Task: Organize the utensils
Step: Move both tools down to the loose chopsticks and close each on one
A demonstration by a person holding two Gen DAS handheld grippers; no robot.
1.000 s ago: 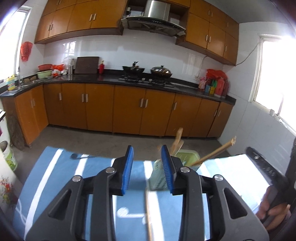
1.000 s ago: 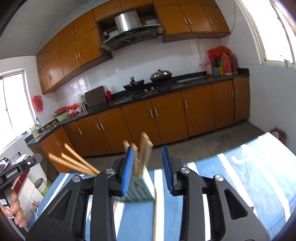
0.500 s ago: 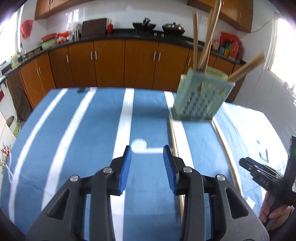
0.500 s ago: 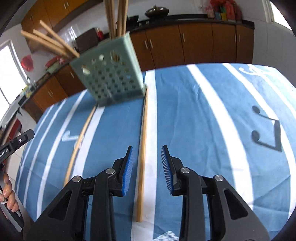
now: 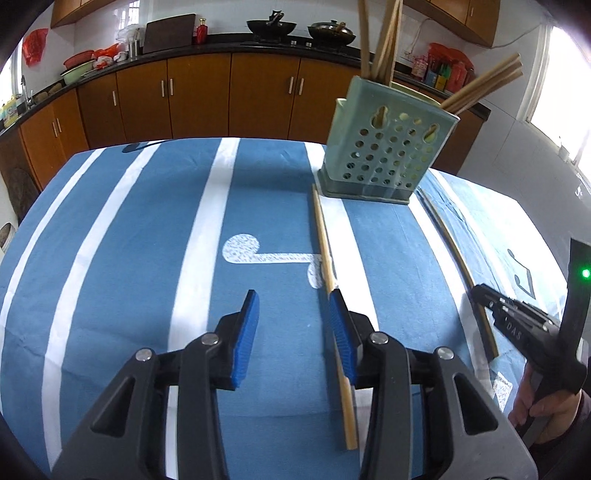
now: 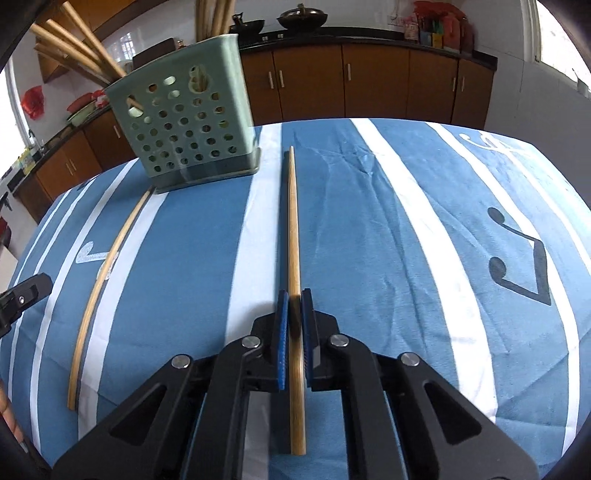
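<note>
The right tongs (image 6: 294, 297) are clamped on a chopstick (image 6: 294, 236) lying on the striped bench (image 6: 369, 240), right of the green holder (image 6: 184, 133). The left tongs (image 5: 293, 314) have just been opening, empty, beside the second chopstick (image 5: 323, 240). Both sticks look light, stiff and slippery; a grip near the thick near end suits them.

A blue cloth with white stripes and note prints (image 5: 280, 206) is spread underneath. Brown wooden cabinets (image 5: 199, 96) are seen behind, with two dark woks (image 5: 271, 26) above.
</note>
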